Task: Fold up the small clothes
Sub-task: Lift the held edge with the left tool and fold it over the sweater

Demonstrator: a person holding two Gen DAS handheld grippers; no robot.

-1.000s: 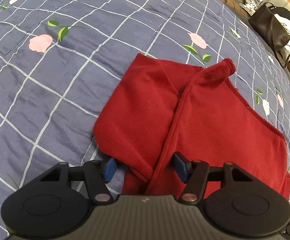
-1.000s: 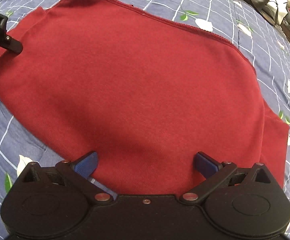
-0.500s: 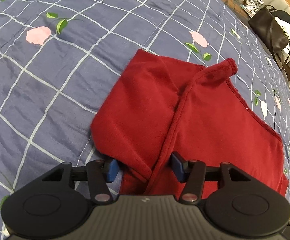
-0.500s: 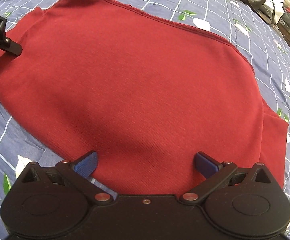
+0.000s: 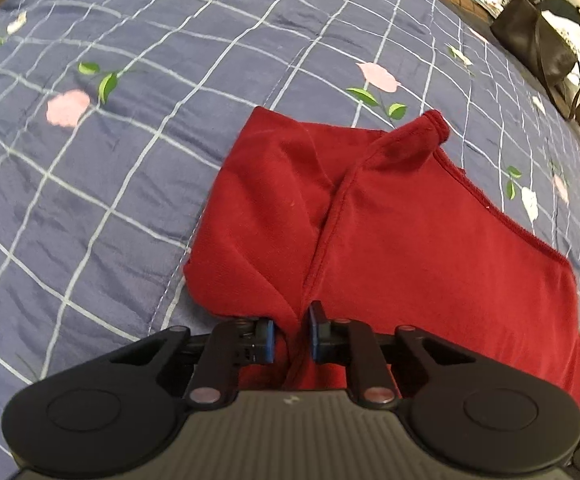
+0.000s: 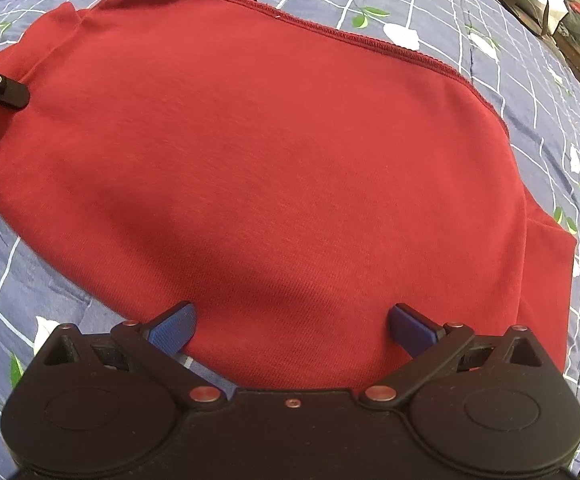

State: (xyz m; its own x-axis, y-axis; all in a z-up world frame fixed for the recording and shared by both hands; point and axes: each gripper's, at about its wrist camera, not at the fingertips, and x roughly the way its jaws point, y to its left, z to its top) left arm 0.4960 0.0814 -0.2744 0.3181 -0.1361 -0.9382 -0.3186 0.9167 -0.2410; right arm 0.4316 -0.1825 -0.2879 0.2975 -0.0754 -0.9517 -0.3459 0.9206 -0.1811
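Red garment (image 5: 430,240), one; two grippers, left (image 5: 290,334) pinching, right (image 6: 290,322) wide.

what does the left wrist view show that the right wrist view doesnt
Only the left wrist view shows the left tongs pinched shut on the red garment at a seam near its edge, the folded sleeve, and a pink flower print.

Only the right wrist view shows the right tongs, open over the garment's near edge, and its broad flat body.

Both show the garment, the blue checked bedspread and a dark bag.
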